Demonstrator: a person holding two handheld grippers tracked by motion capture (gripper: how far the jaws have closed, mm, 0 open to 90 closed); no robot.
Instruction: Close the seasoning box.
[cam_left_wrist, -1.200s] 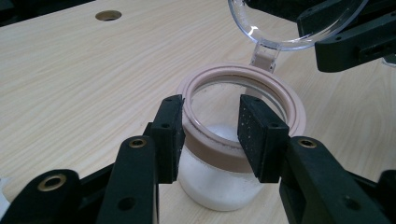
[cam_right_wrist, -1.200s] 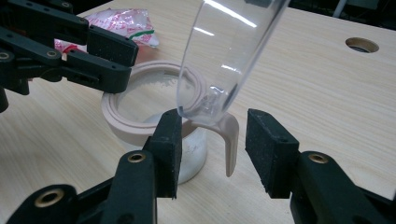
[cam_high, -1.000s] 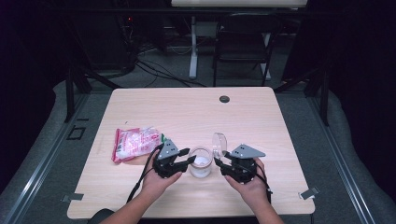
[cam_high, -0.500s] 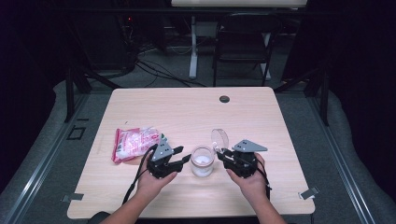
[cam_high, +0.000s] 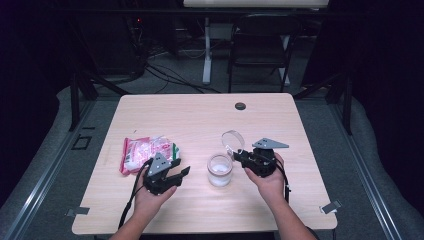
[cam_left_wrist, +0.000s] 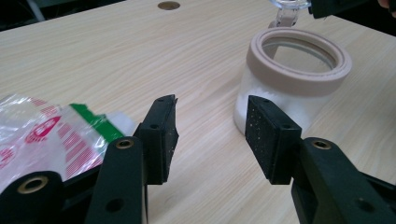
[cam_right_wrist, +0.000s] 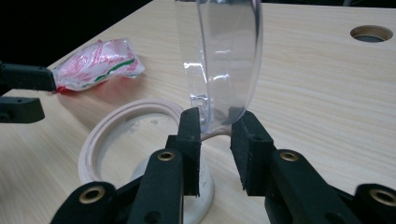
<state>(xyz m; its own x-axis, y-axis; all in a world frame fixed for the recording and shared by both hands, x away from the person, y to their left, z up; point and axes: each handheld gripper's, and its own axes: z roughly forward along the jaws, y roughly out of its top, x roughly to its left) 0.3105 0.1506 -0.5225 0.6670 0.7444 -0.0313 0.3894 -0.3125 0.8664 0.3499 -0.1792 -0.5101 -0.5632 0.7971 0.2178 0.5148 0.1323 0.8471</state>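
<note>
While the jar stands open: I keep its lid lifted off and held to one side.
Jar (cam_high: 220, 170): upright on the table (cam_high: 200, 120) between my two hands, pale rim ring uncovered, white powder low inside.
Lid (cam_high: 233, 140): clear, held on edge in my right gripper (cam_high: 239, 156), just beyond and beside the jar's mouth, so the opening stays free.
Right fingers (cam_right_wrist: 190, 140): narrow, having just been closing, pinching the lid's lower rim between them.
Left gripper (cam_high: 179, 172): drawn back left of the jar, apart from it.
Left fingers (cam_left_wrist: 161, 135): moderately wide, having just been opening, nothing between them; the jar no longer needs steadying, I judge.
Packet (cam_high: 145, 151): red-and-white plastic, lying flat at my left, near the left gripper; probably the next thing to reach.
</note>
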